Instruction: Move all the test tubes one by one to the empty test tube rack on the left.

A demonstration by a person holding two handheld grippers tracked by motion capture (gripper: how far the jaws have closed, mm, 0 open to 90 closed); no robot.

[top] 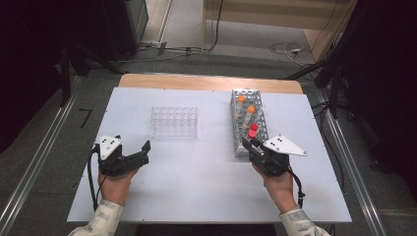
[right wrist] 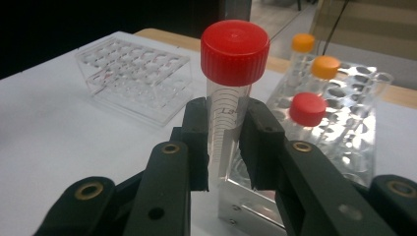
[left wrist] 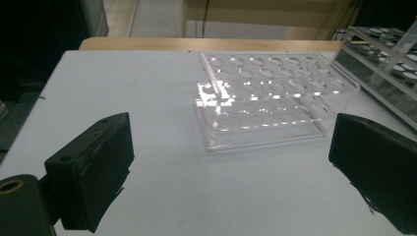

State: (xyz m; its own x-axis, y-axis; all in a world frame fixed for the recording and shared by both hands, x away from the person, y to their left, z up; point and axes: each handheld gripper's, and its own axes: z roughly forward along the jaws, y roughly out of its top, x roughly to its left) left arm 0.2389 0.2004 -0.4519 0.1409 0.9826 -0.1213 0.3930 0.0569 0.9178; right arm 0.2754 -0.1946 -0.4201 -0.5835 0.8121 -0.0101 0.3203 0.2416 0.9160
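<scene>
Low in the right gripper view, the right gripper (right wrist: 227, 142) clamps a red-capped tube (right wrist: 232, 83) upright over the near end of the metal rack (top: 249, 123). The left gripper (top: 135, 155) (lower left, high view) gapes wide; the clear rack (top: 174, 122) lies beyond.

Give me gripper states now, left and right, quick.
Left gripper: open, jaws wide apart, holding nothing, facing the clear plastic rack.
Right gripper: closed on the red-capped tube, upright at the metal rack.
</scene>
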